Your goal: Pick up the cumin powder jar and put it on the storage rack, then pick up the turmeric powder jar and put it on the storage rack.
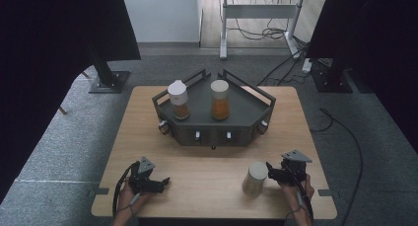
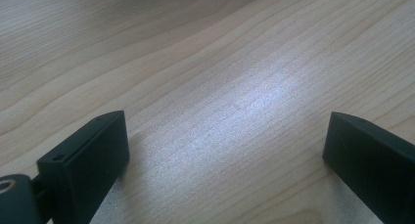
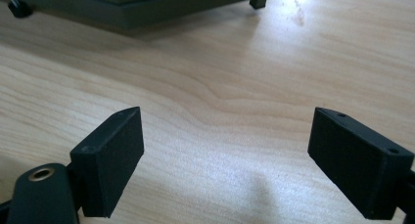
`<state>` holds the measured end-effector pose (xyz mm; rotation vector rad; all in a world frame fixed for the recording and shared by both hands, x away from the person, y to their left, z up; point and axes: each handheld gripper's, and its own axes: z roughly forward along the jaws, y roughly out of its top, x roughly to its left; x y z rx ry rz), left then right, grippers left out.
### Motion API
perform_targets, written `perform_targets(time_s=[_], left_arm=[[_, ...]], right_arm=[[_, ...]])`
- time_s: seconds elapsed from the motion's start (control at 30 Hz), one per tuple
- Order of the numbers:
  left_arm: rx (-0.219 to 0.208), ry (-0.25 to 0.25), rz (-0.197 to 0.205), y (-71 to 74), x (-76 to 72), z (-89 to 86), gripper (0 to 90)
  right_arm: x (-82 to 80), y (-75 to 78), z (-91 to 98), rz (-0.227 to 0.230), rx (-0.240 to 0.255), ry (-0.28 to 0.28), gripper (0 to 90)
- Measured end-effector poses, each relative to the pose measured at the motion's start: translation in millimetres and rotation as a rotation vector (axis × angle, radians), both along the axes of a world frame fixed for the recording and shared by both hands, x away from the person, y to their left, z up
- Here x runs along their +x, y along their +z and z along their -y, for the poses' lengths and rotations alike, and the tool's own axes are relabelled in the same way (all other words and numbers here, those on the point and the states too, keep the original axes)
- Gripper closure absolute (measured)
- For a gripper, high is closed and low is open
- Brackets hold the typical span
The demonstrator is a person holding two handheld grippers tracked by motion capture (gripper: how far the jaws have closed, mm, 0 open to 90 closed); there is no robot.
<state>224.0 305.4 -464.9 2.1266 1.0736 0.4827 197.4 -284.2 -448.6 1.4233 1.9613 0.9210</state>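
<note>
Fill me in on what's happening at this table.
A person sits at a wooden table with a tool in each hand. The right tool is open beside a pale jar near the front edge, not gripping it. The left tool is open over bare wood. Two jars with orange contents stand on a dark corner shelf farther back.

Looking along my left gripper (image 2: pixel 225 150), I see its two black jaws rising from the bottom corners, set wide apart with nothing between them. Beneath them lies the light wooden tabletop (image 2: pixel 205 62), its grain running in long slanted lines. A pale sheen of reflected light crosses the wood between the jaws, and a soft shadow sits beside the left jaw.
</note>
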Motion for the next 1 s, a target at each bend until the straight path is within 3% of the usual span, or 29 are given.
perform_targets(time_s=[0.53, 0.9, 1.0], left_arm=[[0.000, 0.002, 0.000, 0.0, -0.3, 0.3, 3.0], [0.000, 0.001, 0.000, 0.0, -0.3, 0.3, 3.0], [0.000, 0.001, 0.000, 0.0, -0.3, 0.2, 2.9]], right_arm=[[3.2, -13.9, -3.1, -0.050, -0.011, -0.003, 12.6], [2.1, -15.0, -2.7, -0.047, -0.006, -0.007, 12.5], [-2.8, -16.2, -2.6, -0.026, -0.001, -0.015, 12.6]])
